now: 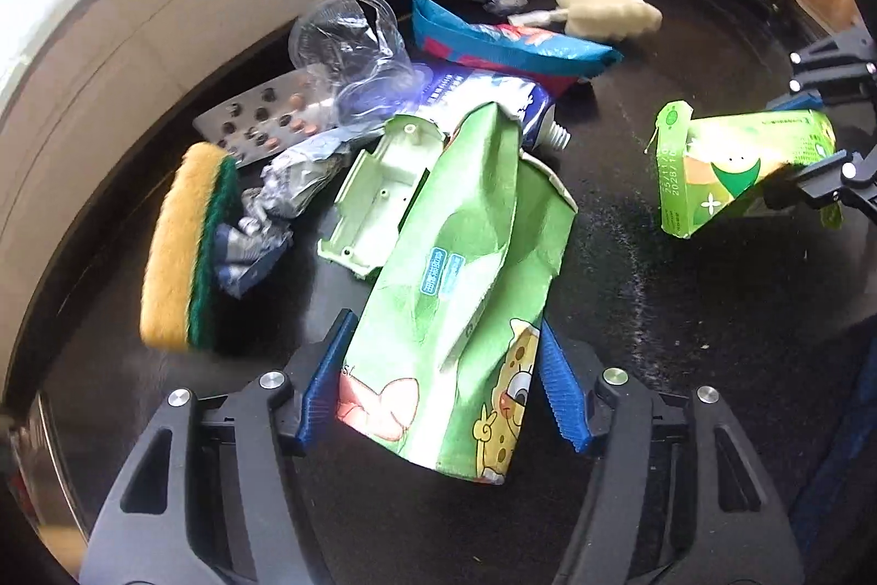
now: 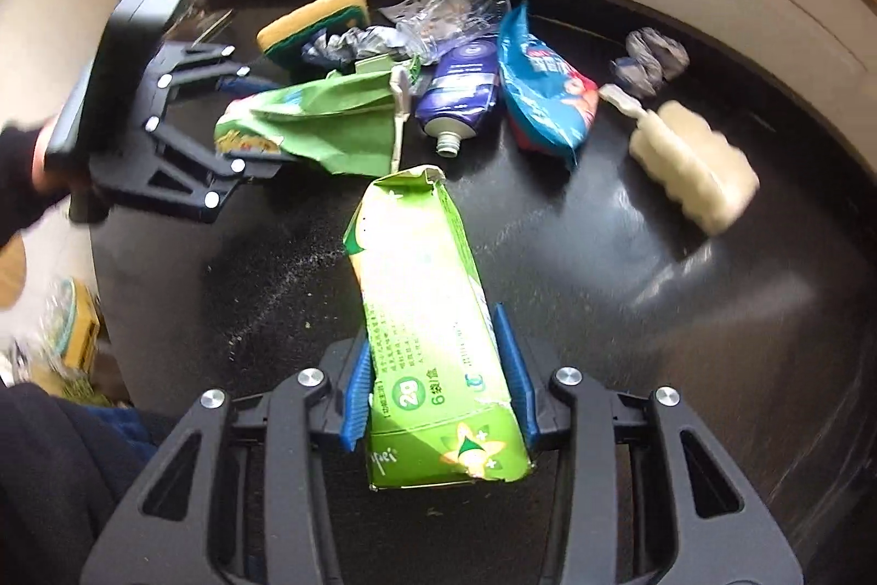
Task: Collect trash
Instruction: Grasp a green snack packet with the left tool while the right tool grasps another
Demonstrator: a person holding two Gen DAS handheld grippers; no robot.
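Daylight came from a bright window behind the far edge of the shiny round black table (image 1: pixel 685 267), and it made white glare in the top corners of both pictures. A pale shine lay on the table near the blurry cream foam brush (image 2: pixel 693 165). Both views bent round at the edges and went dark in the corners. The yellow and green sponge (image 1: pixel 186 250) looked smeared.

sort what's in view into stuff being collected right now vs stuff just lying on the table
In hand now:
- crumpled green cartoon-print bag, between the left gripper pads
- flattened green cardboard box, clamped in the right gripper

Lying about:
- yellow-green scrub sponge
- crushed clear plastic cup
- silver pill blister
- blue snack bag
- white-purple tube
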